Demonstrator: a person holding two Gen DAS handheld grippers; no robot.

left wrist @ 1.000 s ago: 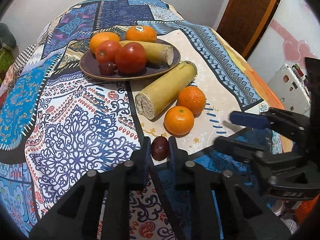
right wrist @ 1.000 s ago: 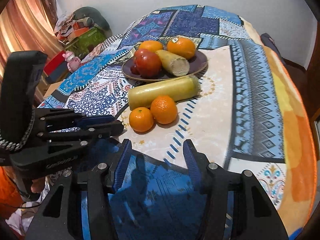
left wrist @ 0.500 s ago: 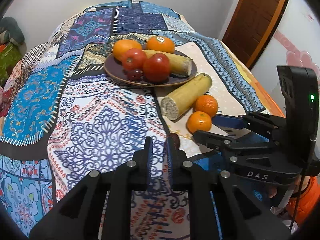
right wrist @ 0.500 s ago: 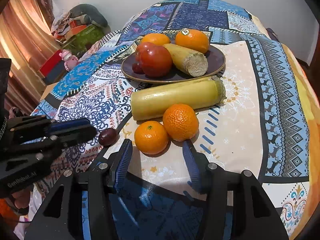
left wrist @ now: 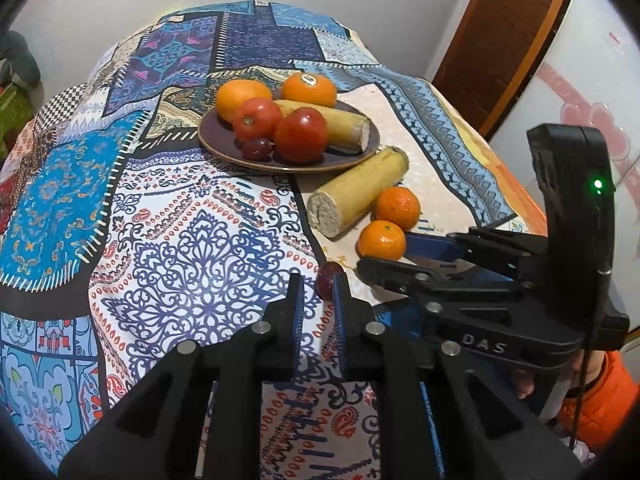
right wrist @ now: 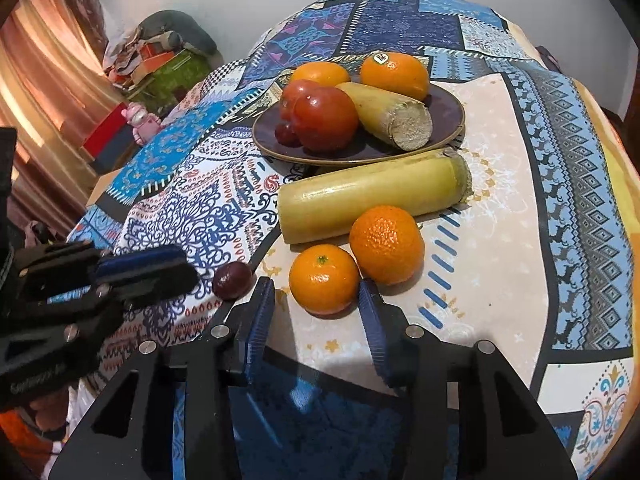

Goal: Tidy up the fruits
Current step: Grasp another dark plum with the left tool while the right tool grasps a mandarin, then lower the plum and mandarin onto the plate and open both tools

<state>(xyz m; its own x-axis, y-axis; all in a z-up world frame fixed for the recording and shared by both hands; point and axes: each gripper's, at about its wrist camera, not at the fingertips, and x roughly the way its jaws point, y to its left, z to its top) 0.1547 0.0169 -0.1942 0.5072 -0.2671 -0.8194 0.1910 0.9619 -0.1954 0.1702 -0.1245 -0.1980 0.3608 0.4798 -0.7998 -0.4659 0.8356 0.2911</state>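
Dimpled round mandarin (right wrist: 323, 279) between narrowing right hand-held gripper (right wrist: 318, 306) jaws, untouched; left hand-held gripper (left wrist: 316, 300) closed.

A table draped in a patchwork cloth (right wrist: 520, 216) of blue, white and cream prints is carrying everything here. A dark purple plate (right wrist: 448, 114) is sitting toward the far middle of it, heaped with fruit. Just in front of the plate, a long yellow-green cane piece (right wrist: 372, 196) is lying flat on the cloth, almost touching the plate's rim. Two mandarins (right wrist: 386, 242) (right wrist: 323, 278) are resting side by side against its near side, touching each other. A small dark red plum (right wrist: 232, 274) is sitting alone on the cloth, just left of the nearer mandarin.
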